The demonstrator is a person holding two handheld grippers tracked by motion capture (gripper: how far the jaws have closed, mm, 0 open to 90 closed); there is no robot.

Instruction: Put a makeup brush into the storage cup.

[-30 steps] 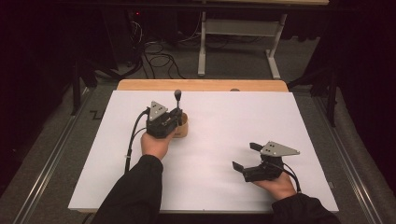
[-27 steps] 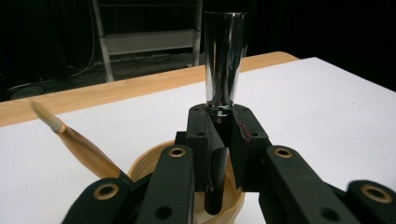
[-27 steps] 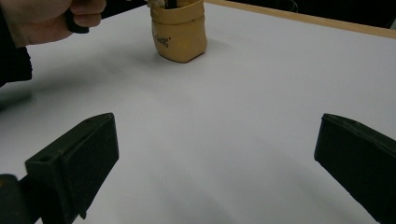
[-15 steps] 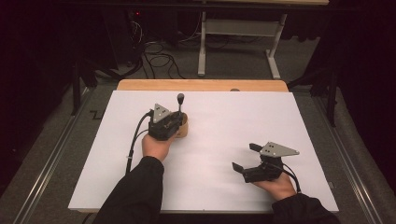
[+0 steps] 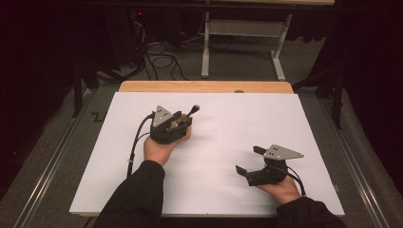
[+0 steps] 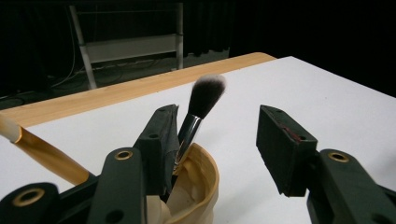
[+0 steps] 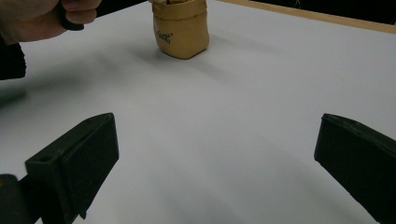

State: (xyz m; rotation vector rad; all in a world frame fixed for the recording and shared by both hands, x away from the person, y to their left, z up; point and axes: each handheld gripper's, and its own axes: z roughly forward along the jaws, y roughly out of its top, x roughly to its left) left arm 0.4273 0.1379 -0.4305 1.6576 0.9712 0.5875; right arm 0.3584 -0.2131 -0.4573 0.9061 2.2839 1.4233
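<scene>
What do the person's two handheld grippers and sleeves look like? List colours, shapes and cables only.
The left gripper and the right gripper are black, each with two thick, blocky black jaws and a grey three-cornered plate on top with small dark dots. Brass-coloured rings mark the jaw pivots in the left gripper view. A black cable trails from each gripper back along the forearm. Both sleeves are dark and long.
</scene>
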